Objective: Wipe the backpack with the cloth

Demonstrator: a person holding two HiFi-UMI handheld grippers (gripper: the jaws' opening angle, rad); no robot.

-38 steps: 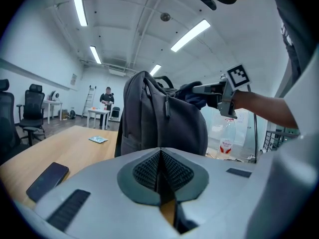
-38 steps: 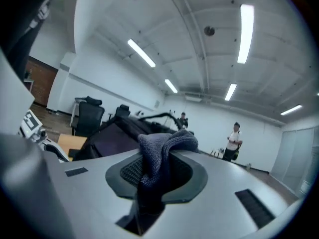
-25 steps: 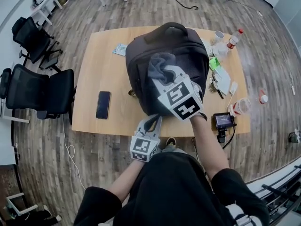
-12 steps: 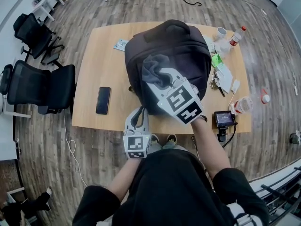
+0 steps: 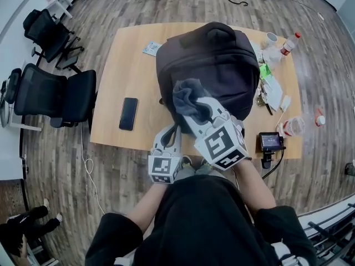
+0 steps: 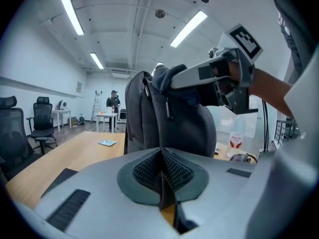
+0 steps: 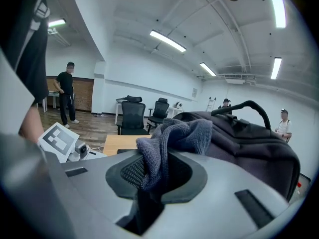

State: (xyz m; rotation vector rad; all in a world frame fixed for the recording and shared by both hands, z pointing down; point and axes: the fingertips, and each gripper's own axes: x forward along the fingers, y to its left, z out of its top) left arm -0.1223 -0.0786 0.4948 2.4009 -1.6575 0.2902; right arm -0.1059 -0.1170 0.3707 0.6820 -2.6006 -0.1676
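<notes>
Head view: right gripper (image 5: 195,105) clamped on the grey cloth (image 5: 186,92), which lies against the near face of the backpack (image 5: 219,65) standing mid-counter (image 5: 125,71). Left gripper (image 5: 168,134) jaws together, empty. Wiping looks under way, with most of the bag seemingly left to do.

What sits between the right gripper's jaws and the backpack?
The grey cloth, clamped in the right gripper, draped onto the backpack; right gripper view shows it.

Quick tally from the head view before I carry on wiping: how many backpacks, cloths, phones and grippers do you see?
backpack: 1
cloth: 1
phone: 1
grippers: 2, the left gripper and the right gripper
Total: 5
</notes>
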